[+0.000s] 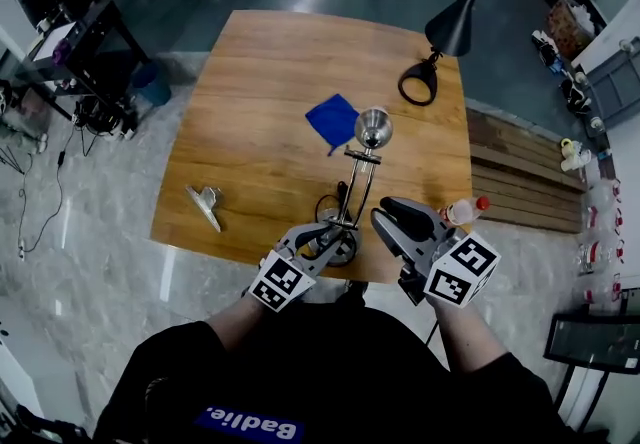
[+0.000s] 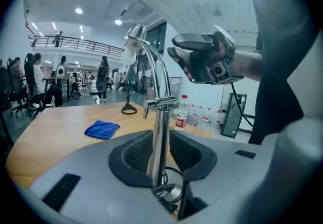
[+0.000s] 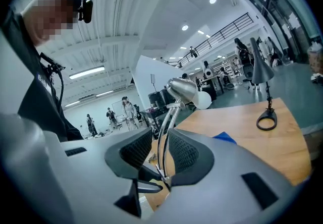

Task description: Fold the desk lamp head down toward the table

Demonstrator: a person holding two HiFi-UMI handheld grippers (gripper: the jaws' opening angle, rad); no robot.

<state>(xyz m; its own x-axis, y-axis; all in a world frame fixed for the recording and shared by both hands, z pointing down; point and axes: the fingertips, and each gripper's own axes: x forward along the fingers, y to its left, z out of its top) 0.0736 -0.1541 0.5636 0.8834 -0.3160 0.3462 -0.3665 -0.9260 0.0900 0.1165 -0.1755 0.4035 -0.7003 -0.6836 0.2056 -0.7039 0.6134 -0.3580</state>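
A chrome desk lamp stands at the near edge of the wooden table [image 1: 260,82], with its round head [image 1: 373,128] raised on thin double arms above the base [image 1: 343,250]. My left gripper [image 1: 335,230] is low at the lamp's foot. In the left gripper view its jaws [image 2: 161,140] stand open on either side of the upright chrome post [image 2: 160,117], with no clear press on it. My right gripper [image 1: 392,214] hovers just right of the arms and is open. In the right gripper view its gap [image 3: 160,142] frames the lamp arms and the head [image 3: 182,89].
A blue cloth [image 1: 332,120] lies mid-table behind the lamp. A black desk lamp [image 1: 455,17] stands at the far right corner. A metal clip [image 1: 205,204] lies front left, and a plastic bottle [image 1: 462,212] sits by the right edge. Office chairs and desks surround the table.
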